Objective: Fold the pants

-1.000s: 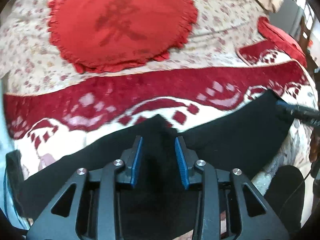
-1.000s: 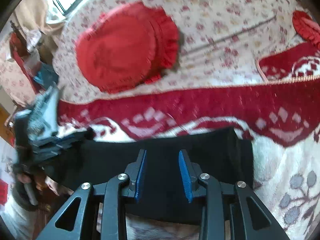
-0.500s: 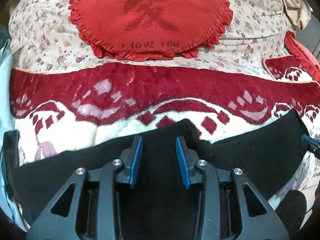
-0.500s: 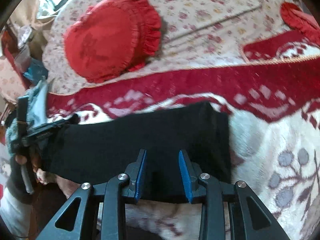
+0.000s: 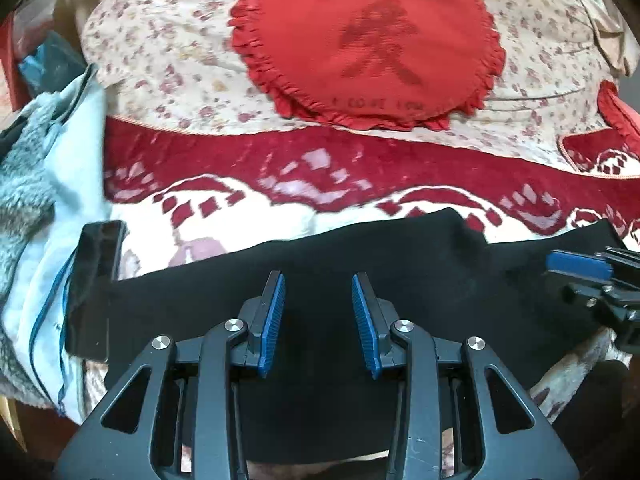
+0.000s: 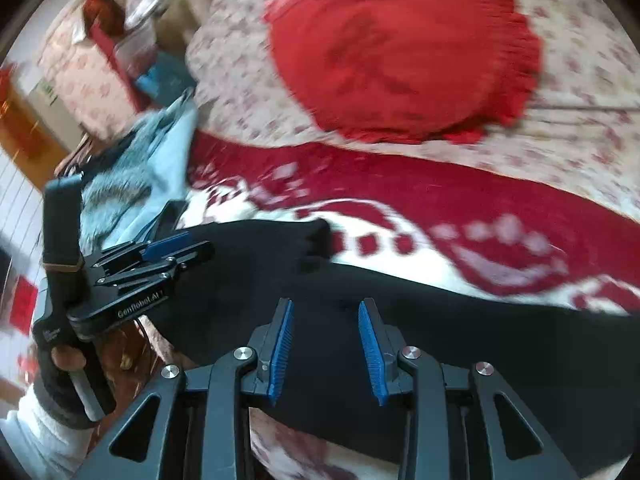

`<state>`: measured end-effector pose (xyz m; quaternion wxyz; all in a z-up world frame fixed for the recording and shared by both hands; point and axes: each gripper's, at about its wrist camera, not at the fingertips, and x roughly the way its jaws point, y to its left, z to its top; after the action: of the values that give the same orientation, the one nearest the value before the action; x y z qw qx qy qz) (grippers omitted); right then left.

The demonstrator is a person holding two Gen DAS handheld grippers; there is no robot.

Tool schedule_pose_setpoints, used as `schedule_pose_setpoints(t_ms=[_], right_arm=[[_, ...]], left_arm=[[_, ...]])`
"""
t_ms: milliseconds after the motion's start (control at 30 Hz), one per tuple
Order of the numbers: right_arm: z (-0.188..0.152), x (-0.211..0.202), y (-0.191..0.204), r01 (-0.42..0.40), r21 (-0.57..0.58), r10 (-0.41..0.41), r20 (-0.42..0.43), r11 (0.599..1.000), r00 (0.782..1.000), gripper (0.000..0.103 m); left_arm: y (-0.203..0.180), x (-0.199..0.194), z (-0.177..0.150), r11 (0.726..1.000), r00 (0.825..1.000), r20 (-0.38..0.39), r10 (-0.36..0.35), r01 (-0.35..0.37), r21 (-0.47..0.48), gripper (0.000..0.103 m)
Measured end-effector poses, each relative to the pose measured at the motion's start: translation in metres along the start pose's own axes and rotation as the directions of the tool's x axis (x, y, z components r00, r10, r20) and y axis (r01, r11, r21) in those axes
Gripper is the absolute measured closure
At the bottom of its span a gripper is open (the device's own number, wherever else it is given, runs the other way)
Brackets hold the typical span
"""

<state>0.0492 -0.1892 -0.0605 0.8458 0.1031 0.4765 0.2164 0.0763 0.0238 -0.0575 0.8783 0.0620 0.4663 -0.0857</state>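
Your left gripper and right gripper both gape wide, empty, above the black pants. The pants lie on the red-and-white blanket, near the round red cushion.

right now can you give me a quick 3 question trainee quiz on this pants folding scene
1. True or false: the left hand-held gripper is clamped shut on the black pants.
2. What lies on the floral cover beyond the red patterned blanket? A) a round red frilled cushion B) a blue towel C) a wooden box
3. Fill in: the pads on the right hand-held gripper are coloured ____.

Key
1. False: its jaws stand apart over the pants.
2. A, the red cushion.
3. Blue.
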Motion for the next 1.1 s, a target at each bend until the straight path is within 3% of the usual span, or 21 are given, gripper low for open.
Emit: schedule_pose_setpoints(t_ms=[233, 400, 533, 667, 800, 967, 1100], right_arm=[[0.02, 0.043, 0.036, -0.038, -0.058, 0.036, -0.023, 0.998, 0.999, 0.07], [0.032, 0.076, 0.035, -0.03, -0.078, 0.026, -0.051, 0.997, 0.998, 0.07], [0.04, 0.094, 0.027, -0.011, -0.093, 0.008, -0.033, 0.996, 0.999, 0.071], [0.045, 0.093, 0.025, 0.002, -0.069, -0.004, -0.036, 0.998, 0.999, 0.07], [0.041, 0.079, 0.035, 0.015, -0.104, -0.02, -0.045, 0.995, 0.999, 0.07], [0.028, 0.064, 0.06, -0.021, -0.173, 0.012, -0.05, 0.985, 0.999, 0.065], [0.009, 0.063, 0.088, -0.099, -0.234, 0.08, -0.089, 0.967, 0.993, 0.065]], left_arm=[[0.027, 0.005, -0.012, 0.996, 1.0, -0.018, 0.005, -0.006, -0.092, 0.069], [0.046, 0.016, -0.017, 0.988, 0.999, -0.033, 0.01, -0.015, -0.156, 0.068], [0.055, 0.024, -0.017, 0.982, 0.999, -0.025, 0.02, -0.025, -0.186, 0.043], [0.064, 0.025, -0.016, 0.971, 0.999, -0.029, -0.015, 0.008, -0.241, 0.043], [0.069, 0.01, -0.023, 0.968, 1.0, -0.012, -0.001, -0.002, -0.25, 0.043], [0.097, -0.018, -0.044, 0.954, 1.0, 0.013, 0.027, -0.022, -0.3, 0.043], [0.136, -0.036, -0.064, 0.929, 0.997, -0.004, 0.072, -0.068, -0.364, 0.043]])
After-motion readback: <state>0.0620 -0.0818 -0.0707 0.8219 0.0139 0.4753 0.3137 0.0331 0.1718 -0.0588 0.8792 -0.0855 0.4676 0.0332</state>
